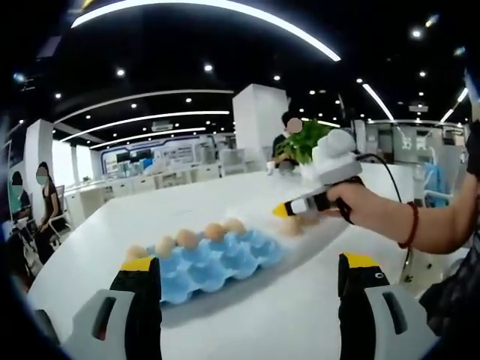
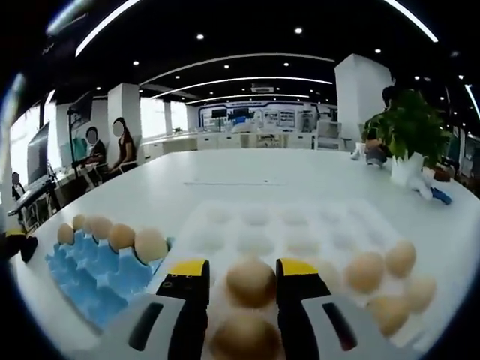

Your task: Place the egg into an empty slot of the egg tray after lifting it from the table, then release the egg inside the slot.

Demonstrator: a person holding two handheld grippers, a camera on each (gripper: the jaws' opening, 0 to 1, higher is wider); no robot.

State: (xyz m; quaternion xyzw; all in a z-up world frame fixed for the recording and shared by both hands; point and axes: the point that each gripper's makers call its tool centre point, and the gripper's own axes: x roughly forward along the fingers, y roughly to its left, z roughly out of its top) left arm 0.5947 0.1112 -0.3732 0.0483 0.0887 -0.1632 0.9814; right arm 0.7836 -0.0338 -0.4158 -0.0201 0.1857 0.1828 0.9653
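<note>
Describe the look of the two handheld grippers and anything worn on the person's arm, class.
The left gripper has black jaws with yellow tips on pale grey bases with dark slots. The right gripper matches: black, yellow-tipped jaws on grey bases. In the left gripper view it carries a white housing, with a black cable trailing off. The wrist wears a red bracelet.

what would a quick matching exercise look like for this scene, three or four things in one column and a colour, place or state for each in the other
Things
1. egg tray
2. right claw
3. left claw
4. potted plant

Descriptions
A. open, nothing between its tips
B. green leaves, on the far side of the white table
C. blue, a row of eggs along one edge
D. tips on either side of an egg in the clear tray

Pairs: 1-C, 2-D, 3-A, 4-B
</note>
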